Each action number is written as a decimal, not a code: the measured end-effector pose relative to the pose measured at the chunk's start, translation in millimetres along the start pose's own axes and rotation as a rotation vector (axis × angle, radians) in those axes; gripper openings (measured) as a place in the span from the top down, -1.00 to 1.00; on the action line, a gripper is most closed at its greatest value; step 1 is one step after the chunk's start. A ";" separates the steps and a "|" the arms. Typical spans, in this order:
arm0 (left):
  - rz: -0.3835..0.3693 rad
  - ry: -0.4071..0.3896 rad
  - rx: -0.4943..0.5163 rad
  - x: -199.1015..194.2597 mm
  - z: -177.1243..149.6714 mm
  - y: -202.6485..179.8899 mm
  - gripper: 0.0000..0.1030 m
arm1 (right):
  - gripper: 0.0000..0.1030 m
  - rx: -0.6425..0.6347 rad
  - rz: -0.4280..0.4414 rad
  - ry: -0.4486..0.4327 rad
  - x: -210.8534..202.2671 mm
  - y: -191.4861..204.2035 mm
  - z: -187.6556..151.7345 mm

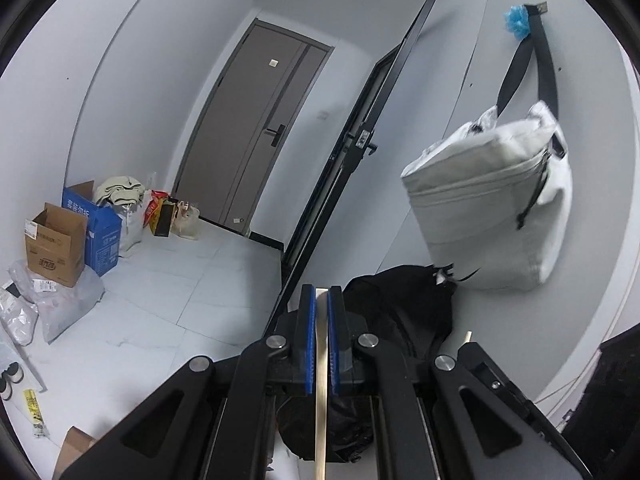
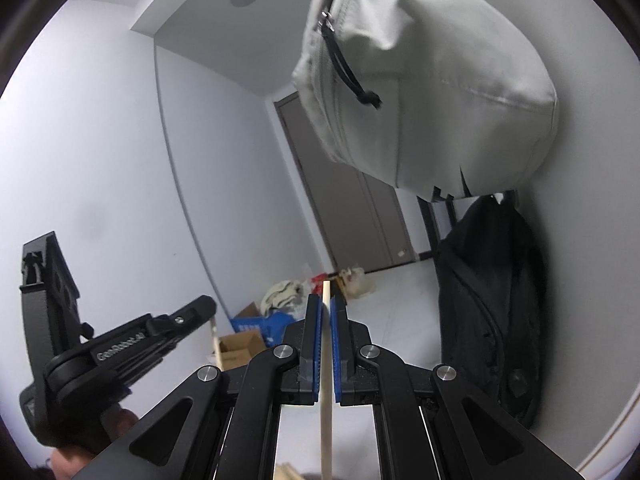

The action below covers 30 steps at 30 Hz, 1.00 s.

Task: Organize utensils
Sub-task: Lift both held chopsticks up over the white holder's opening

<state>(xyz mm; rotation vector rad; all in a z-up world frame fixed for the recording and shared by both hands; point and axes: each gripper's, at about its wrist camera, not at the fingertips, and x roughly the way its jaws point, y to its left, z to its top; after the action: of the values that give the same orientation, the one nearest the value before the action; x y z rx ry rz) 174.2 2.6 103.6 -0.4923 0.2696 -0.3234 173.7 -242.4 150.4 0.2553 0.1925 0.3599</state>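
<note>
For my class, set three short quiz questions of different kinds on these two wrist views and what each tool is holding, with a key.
1. True or false: the left tool is shut on a thin pale wooden stick.
2. Multiple choice: in the right wrist view, the light grey fabric bag hanging on the wall is A) above the black backpack, B) below it, C) lying on the floor.
3. Fill in: the right tool grips a second pale wooden ____.

Key: 1 true; 2 A; 3 stick.
</note>
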 end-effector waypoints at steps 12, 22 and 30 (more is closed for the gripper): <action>0.016 -0.030 0.079 9.7 -28.7 -0.5 0.97 | 0.93 -0.063 0.029 -0.032 20.9 -3.8 -32.3; -0.008 -0.039 0.138 17.4 -37.2 -5.0 0.97 | 0.93 -0.129 0.028 -0.016 27.3 -5.8 -47.4; -0.023 -0.020 0.152 11.4 -37.4 -6.0 0.97 | 0.93 -0.116 0.047 0.012 16.7 -8.0 -51.7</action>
<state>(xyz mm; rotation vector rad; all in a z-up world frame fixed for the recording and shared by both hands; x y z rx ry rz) 170.8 -22.2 72.9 -0.3488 0.2180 -0.3581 179.7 -232.5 96.7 0.1431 0.1769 0.4178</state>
